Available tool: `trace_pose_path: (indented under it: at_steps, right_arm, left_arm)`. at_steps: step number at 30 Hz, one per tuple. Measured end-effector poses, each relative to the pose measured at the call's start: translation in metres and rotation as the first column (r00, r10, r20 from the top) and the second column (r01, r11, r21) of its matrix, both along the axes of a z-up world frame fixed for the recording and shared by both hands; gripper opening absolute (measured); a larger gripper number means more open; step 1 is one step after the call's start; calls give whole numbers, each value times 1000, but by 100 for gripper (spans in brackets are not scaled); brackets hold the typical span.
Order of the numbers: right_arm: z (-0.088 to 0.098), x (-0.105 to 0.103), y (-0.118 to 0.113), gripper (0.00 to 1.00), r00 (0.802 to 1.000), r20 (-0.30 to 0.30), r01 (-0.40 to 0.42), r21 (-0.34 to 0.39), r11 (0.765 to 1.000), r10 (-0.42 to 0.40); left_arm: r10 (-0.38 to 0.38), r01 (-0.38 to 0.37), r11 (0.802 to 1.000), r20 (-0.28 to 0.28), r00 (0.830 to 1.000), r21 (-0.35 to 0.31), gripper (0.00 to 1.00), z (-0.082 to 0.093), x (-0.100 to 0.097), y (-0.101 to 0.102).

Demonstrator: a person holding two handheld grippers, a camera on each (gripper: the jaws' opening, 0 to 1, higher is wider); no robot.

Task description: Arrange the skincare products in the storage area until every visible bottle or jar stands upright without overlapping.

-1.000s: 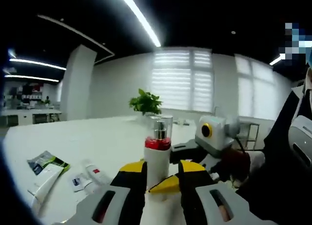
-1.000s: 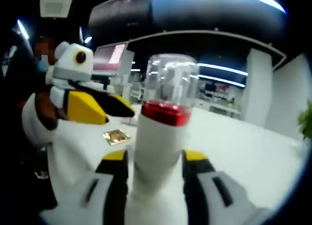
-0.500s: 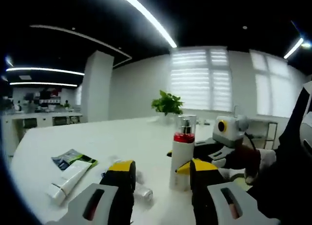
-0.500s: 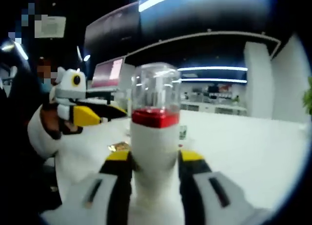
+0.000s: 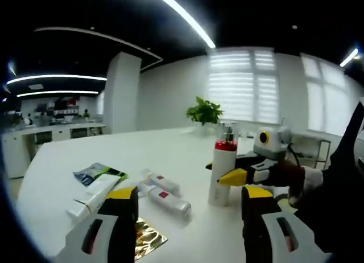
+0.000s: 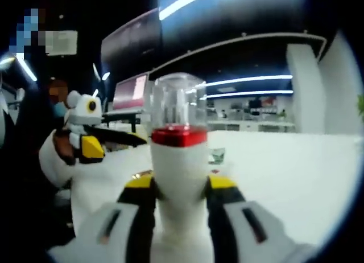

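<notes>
A white pump bottle [image 5: 222,173] with a red collar and clear cap stands upright on the white table [image 5: 85,155]. My right gripper [image 5: 230,175] reaches in from the right and is shut on its body. In the right gripper view the bottle [image 6: 178,160] rises between my right gripper's [image 6: 179,184] yellow-tipped jaws. My left gripper [image 5: 190,210] hangs open, a little back from the bottle, with nothing between its fingers; it shows as the left gripper [image 6: 114,143] off to the left. Two small white tubes [image 5: 169,198] and a bigger tube [image 5: 94,187] lie flat.
A gold foil sachet [image 5: 145,240] lies near my left jaw. A potted plant [image 5: 206,111] stands at the table's far side. A small green packet [image 6: 216,156] lies beyond the bottle. A person's dark sleeve [image 5: 341,177] is at the right.
My left gripper has let go of the pump bottle, opened wide and drawn back from it. The right gripper has stayed shut on the bottle, which stands upright.
</notes>
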State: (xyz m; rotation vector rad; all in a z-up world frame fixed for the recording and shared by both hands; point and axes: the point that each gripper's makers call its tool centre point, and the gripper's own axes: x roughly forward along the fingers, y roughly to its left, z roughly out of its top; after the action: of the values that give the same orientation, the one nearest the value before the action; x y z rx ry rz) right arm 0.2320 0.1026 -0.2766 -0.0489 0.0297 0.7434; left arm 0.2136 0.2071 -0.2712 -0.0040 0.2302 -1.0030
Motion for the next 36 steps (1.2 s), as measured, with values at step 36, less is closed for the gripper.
trace_pose_path:
  at_steps: [36]
  right_arm:
    - [-2, -2, 5, 32, 998, -26, -58, -5, 998, 58]
  left_arm:
    - [36, -39, 997, -33, 999, -74, 96, 4, 9, 17]
